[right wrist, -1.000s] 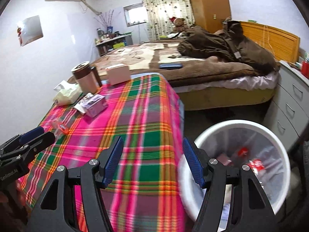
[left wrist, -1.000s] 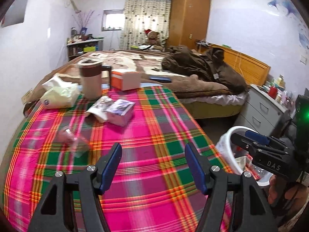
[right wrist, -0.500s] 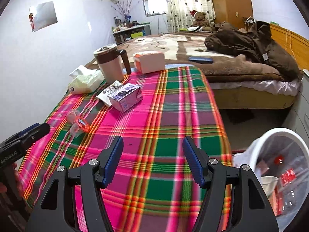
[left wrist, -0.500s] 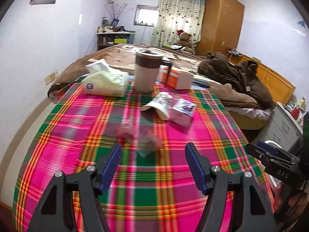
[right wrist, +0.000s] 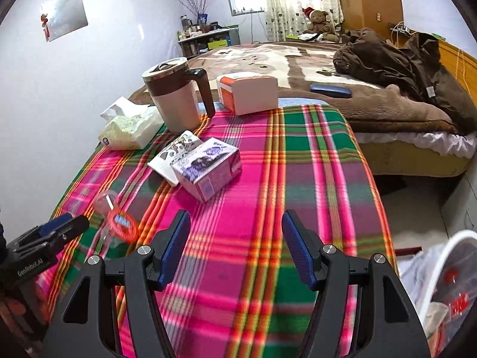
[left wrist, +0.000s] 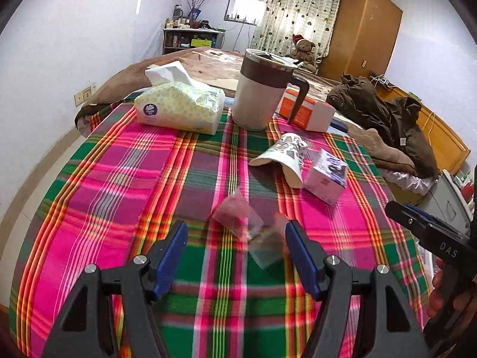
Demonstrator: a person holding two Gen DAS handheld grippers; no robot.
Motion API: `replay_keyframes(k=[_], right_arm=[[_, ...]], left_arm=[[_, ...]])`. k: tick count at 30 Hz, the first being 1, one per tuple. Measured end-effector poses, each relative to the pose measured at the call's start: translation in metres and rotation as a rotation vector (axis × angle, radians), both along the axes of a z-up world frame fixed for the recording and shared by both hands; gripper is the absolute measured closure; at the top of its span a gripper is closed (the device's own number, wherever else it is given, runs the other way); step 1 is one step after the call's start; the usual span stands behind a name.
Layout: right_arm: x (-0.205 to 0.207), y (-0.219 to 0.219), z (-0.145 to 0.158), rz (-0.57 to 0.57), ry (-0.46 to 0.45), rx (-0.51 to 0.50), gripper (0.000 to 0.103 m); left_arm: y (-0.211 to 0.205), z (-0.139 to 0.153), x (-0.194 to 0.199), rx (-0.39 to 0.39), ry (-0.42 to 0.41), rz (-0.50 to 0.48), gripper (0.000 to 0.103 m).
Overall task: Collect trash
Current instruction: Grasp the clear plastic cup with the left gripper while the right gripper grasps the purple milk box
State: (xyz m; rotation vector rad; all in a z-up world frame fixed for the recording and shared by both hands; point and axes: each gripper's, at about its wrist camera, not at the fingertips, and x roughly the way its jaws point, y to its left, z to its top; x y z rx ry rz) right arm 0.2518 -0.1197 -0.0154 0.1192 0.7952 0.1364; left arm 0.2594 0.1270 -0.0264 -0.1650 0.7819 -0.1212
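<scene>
A crushed clear plastic bottle [left wrist: 244, 223] with a red label lies on the plaid tablecloth [left wrist: 119, 197]. My left gripper [left wrist: 237, 253] is open just short of it, the bottle partly between the blue pads, untouched. In the right wrist view the same bottle [right wrist: 116, 223] lies at the left, next to the left gripper's tip [right wrist: 64, 226]. A crumpled paper cup [left wrist: 283, 155] and a small purple carton [left wrist: 328, 179] lie beyond. My right gripper [right wrist: 237, 247] is open over bare cloth, with the purple carton [right wrist: 208, 170] ahead of it. A white bin [right wrist: 441, 283] with a liner stands at the lower right.
At the table's far end stand a tissue pack [left wrist: 179, 107], a lidded mug [left wrist: 262, 89] and an orange-and-white box [left wrist: 307, 113]. Behind is a bed with a brown coat [left wrist: 384, 116]. A grey drawer unit [left wrist: 459, 203] stands to the right.
Both grippers swung left from the bin toward the table's left side. The bottle has come from the left of the left wrist view to between its fingers. The bin slid to the edge of the right view.
</scene>
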Motion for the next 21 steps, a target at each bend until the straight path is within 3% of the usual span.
replay_keyframes(k=[9,16,21], right_arm=[[0.047,0.018,-0.004,0.004,0.031,0.019,0.038],[0.071,0.028,-0.006,0.005,0.057,0.02,0.038],[0.088,0.03,-0.01,-0.029,0.096,0.042,0.038]], left_arm=[[0.009,-0.017,0.031,-0.103,0.06,-0.012,0.037],[0.012,-0.026,0.046,-0.119,0.097,-0.025,0.041],[0.016,-0.029,0.053,-0.085,0.101,-0.012,0.042]])
